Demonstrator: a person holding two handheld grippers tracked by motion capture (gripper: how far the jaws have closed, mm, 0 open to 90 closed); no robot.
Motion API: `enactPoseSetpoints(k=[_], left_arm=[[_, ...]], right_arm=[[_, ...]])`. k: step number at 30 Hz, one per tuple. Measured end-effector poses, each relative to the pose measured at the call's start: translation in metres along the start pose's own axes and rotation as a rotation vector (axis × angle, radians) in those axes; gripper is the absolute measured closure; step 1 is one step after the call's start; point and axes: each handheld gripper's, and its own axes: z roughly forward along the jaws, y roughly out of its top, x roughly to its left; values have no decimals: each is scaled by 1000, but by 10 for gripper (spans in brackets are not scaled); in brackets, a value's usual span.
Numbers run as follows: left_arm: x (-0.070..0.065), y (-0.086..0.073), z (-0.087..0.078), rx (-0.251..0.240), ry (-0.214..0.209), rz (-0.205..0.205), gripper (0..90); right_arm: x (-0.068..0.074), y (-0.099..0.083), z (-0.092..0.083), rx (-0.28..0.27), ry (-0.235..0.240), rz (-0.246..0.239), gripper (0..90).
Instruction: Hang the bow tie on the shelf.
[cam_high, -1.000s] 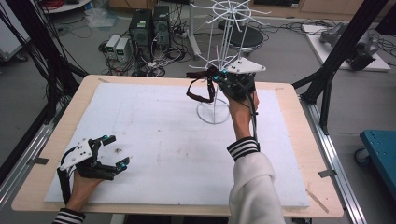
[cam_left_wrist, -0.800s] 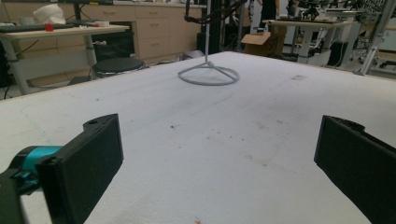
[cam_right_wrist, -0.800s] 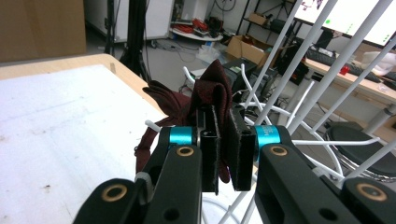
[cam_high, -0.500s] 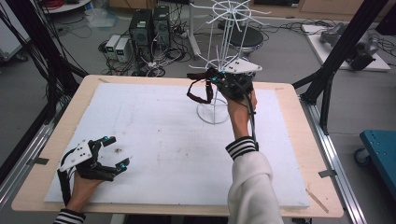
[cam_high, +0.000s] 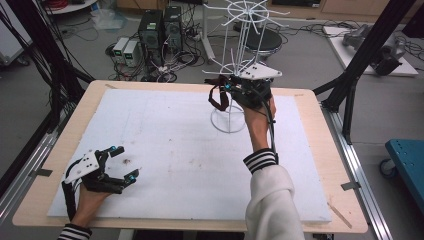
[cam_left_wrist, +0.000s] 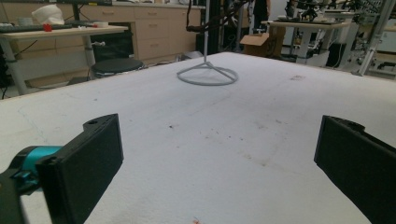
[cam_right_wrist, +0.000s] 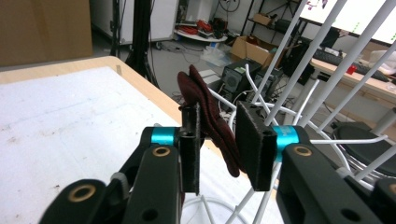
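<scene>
Dark red fabric, a small strap-like band (cam_right_wrist: 210, 116), sits clamped between the fingers of my right gripper (cam_right_wrist: 218, 142), held up off the desk near the far edge, right against the white wire rack (cam_high: 235, 65). In the high view the band (cam_high: 218, 95) hangs in a loop from my right gripper (cam_high: 231, 89), level with the rack's lower ring of prongs. I judge the carrying part done: the band is lifted and brought to the rack. What is left is to hook it over a prong and let go; I cannot tell whether it already touches a wire. My left gripper (cam_high: 120, 162) rests near the desk's near left corner, fingers spread wide on nothing, above the white mat (cam_left_wrist: 224, 140). I can read no brand, label or writing anywhere.
</scene>
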Motion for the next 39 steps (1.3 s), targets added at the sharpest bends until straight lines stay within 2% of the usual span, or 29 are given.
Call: enactPoseSetpoints(k=[5, 7, 10, 11, 12, 13, 14, 15, 16, 18, 20, 21, 23, 29, 32, 34, 37, 38, 39], left_arm=[[0, 0, 0, 0, -1, 1, 17], [0, 0, 0, 0, 0, 0, 17], [0, 0, 0, 1, 3, 3, 17], [-1, 0, 0, 1, 7, 3, 17], [0, 0, 0, 2, 10, 7, 17], [0, 0, 0, 3, 9, 6, 17], [0, 0, 0, 3, 12, 6, 17], [0, 0, 0, 3, 12, 6, 17], [0, 0, -1, 5, 14, 8, 17], [0, 0, -1, 2, 18, 8, 17], [0, 0, -1, 2, 19, 8, 17], [0, 0, -1, 1, 21, 7, 17], [0, 0, -1, 0, 22, 9, 17], [-2, -1, -2, -18, 36, 16, 17], [-2, -1, -3, -24, 44, 20, 17], [-3, -1, -4, -28, 52, 32, 17], [-3, -2, -5, -40, 59, 26, 17], [-3, -2, -6, -43, 61, 26, 17], [-3, -2, -6, -46, 59, 26, 17]], right_arm=[[1, 1, -4, -8, 3, -2, 656], [3, 2, -7, -22, 3, 7, 551], [6, 4, -12, -52, -19, 44, 258], [6, 4, -12, -52, -19, 44, 258], [6, 4, -14, -65, -18, 58, 169], [7, 4, -19, -101, -12, 89, 81], [7, 3, -22, -131, 13, 107, 72], [7, 3, -22, -131, 13, 107, 72], [7, 1, -25, -162, 34, 123, 10], [4, -7, -32, -177, 55, 159, 6], [3, -10, -35, -192, 54, 163, 6], [2, -16, -40, -211, 77, 178, 5], [1, -18, -42, -211, 76, 176, 6], [2, -38, -72, -265, 73, 170, 6], [4, -54, -91, -298, 50, 140, 6], [7, -69, -104, -309, 36, 132, 6], [12, -95, -124, -325, 1, 104, 5], [12, -95, -124, -325, 1, 104, 5], [14, -111, -135, -331, -16, 98, 5]])
